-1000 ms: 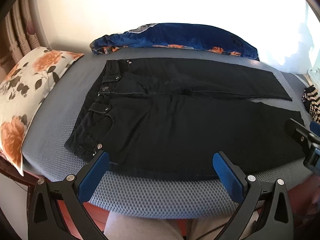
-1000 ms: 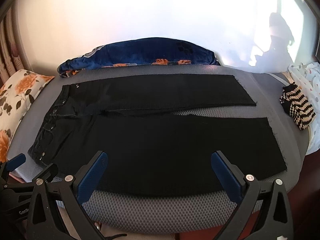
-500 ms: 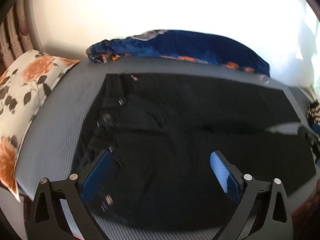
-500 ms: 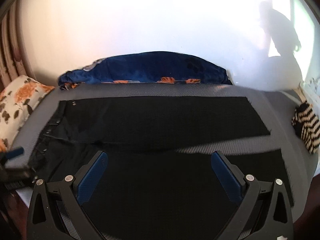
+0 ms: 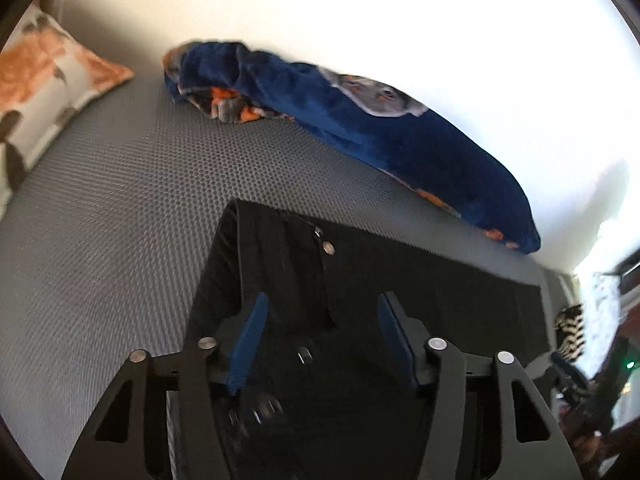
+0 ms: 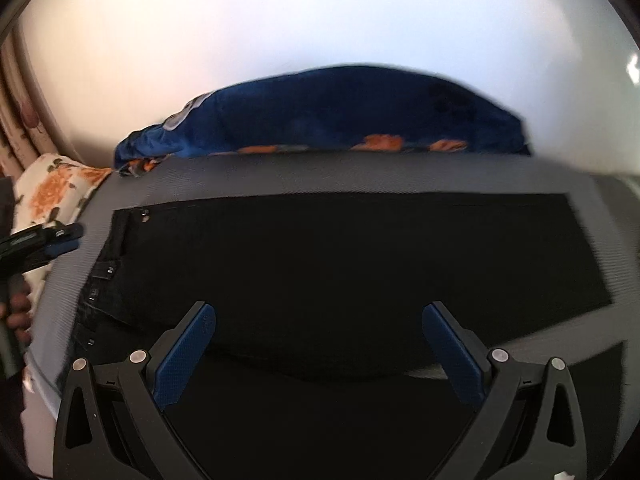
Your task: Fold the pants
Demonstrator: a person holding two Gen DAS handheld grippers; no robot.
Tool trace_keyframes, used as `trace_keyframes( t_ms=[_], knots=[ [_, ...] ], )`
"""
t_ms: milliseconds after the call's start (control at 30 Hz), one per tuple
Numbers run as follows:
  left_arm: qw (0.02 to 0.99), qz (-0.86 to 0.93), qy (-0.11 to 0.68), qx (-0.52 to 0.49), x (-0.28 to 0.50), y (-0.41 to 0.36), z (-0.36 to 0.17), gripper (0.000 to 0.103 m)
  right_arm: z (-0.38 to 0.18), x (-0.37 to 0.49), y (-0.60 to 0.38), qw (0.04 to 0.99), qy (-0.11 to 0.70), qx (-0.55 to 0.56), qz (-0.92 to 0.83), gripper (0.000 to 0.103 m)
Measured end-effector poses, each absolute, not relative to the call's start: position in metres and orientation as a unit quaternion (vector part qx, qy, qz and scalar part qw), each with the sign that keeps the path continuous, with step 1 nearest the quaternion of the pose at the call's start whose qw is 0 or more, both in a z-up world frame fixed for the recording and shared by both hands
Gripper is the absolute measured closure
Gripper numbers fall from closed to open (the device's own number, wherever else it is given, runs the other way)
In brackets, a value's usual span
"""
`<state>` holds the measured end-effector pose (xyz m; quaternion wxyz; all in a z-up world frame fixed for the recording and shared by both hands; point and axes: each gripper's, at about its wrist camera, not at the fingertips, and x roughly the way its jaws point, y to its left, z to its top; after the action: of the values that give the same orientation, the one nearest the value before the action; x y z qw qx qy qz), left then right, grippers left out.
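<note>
The black pants (image 6: 340, 264) lie spread flat on the grey mesh-covered mattress (image 5: 100, 208), waistband toward its pillow end and the two legs running side by side toward the other end, a thin wedge of grey showing between them near the hems. Nothing is folded yet, so the step in hand looks like the first grasp ahead of laying one leg over the other. The left gripper (image 5: 320, 328) is tilted steeply down over the waistband by the fly, a metal button (image 5: 328, 247) just beyond its blue pads; its jaws are closing with the dark cloth between them, though the pads do not yet seem to press it. The right gripper (image 6: 320, 344) stands spread wide and empty, angled down over the near leg toward the middle of its length. The next move likely calls for each gripper to pinch the near edge, at waist and leg, and carry it across evenly so the seams line up. Along the far edge rests a blue blanket (image 6: 340, 112), and a floral pillow (image 5: 36, 76) sits at the waistband end.
</note>
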<state>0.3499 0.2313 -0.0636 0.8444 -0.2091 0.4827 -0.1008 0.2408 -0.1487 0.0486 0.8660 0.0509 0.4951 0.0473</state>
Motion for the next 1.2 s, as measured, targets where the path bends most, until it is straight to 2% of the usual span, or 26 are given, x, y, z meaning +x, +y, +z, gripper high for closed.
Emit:
trace_keyframes(
  t_ms=[67, 233, 433, 733, 1133, 1167, 1200],
  knots=[
    [0.823, -0.120, 0.498, -0.245, 0.369, 0.247, -0.079, 0.062, 0.040, 0.250, -0.144, 0.859, 0.503, 0.067, 0.063, 0.000],
    [0.789, -0.141, 0.523, -0.292, 0.398, 0.269, -0.107, 0.064, 0.018, 0.275, -0.134, 0.841, 0.524, 0.103, 0.089, 0.000],
    [0.770, -0.163, 0.531, -0.314, 0.417, 0.283, -0.120, 0.070, 0.002, 0.304, -0.117, 0.838, 0.533, 0.069, 0.097, 0.000],
    [0.756, -0.184, 0.537, -0.325, 0.423, 0.298, -0.128, 0.070, -0.023, 0.325, -0.095, 0.828, 0.546, 0.053, 0.117, 0.000],
    [0.736, -0.224, 0.523, -0.366, 0.465, 0.267, -0.141, 0.070, -0.035, 0.351, -0.079, 0.819, 0.548, 0.023, 0.167, 0.000],
    [0.739, -0.222, 0.518, -0.370, 0.465, 0.265, -0.142, 0.071, -0.035, 0.354, -0.079, 0.818, 0.547, 0.018, 0.178, 0.000],
    [0.745, -0.218, 0.513, -0.367, 0.464, 0.265, -0.140, 0.084, -0.035, 0.361, -0.078, 0.816, 0.546, 0.013, 0.193, 0.000]
  ],
)
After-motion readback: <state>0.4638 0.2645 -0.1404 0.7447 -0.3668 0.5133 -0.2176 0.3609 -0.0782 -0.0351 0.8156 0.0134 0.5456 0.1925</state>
